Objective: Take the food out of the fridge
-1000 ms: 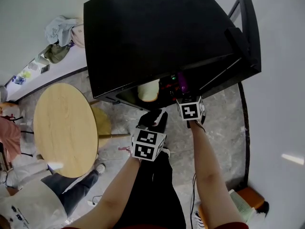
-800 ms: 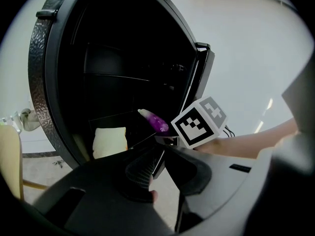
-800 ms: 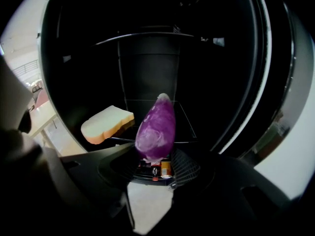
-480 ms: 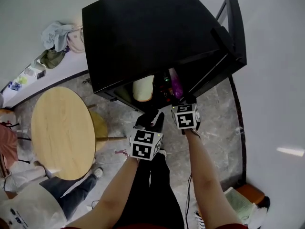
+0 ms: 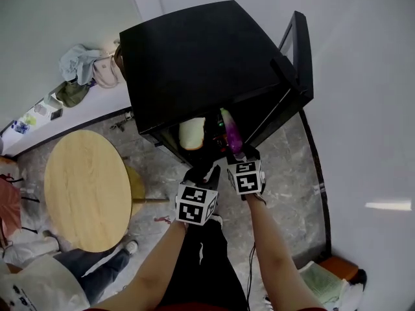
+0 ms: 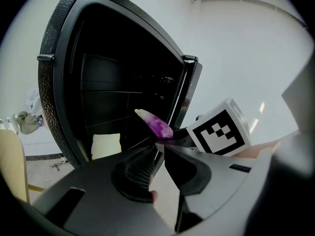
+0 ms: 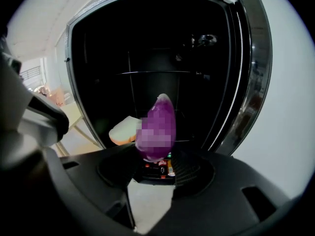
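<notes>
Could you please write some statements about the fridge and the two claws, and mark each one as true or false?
1. The door of the fridge stands open. True.
2. The right claw grips a purple eggplant. True.
3. The fridge is white. False: it is black.
4. The left claw holds the bread. False: nothing is between its jaws, and the bread sits inside the fridge.
</notes>
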A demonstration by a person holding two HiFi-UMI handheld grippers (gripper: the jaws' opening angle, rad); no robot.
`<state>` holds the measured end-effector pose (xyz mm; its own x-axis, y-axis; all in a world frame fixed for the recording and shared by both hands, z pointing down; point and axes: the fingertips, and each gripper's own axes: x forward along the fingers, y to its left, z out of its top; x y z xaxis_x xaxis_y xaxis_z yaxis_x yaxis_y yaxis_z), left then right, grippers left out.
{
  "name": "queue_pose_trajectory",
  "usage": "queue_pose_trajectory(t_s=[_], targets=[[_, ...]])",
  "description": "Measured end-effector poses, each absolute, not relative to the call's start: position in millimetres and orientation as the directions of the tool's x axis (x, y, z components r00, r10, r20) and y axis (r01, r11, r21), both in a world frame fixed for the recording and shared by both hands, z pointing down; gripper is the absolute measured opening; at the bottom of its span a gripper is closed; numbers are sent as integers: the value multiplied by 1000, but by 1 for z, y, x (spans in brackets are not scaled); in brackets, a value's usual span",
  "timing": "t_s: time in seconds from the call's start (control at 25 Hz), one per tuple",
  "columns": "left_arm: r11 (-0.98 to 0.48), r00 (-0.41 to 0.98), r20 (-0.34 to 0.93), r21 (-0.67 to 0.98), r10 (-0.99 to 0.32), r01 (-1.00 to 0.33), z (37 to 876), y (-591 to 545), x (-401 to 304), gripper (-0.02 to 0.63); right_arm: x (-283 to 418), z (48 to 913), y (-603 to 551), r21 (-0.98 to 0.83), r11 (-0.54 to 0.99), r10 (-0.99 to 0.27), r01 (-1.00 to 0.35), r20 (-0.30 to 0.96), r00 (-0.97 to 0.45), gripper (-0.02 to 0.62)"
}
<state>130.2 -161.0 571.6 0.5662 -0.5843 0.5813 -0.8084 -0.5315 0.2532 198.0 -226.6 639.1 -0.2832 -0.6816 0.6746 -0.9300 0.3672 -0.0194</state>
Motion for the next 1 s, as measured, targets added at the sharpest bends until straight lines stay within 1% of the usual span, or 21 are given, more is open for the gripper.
queue_pose_trajectory(t_s=[0.44, 0.8, 1.0], targets=[[-560, 589, 590, 261, -552, -786, 557, -134, 128, 61, 185, 615, -195, -37, 391, -668, -920, 676, -311, 198], [-577, 625, 572, 296, -531, -761, 540, -115, 126, 61, 182, 591, -159, -58, 381, -681, -923, 658, -322, 198], [-595, 646, 562, 306, -516, -743, 528, -100, 125, 61, 181, 582, -134, -61, 382, -666, -922, 673, -321, 198]])
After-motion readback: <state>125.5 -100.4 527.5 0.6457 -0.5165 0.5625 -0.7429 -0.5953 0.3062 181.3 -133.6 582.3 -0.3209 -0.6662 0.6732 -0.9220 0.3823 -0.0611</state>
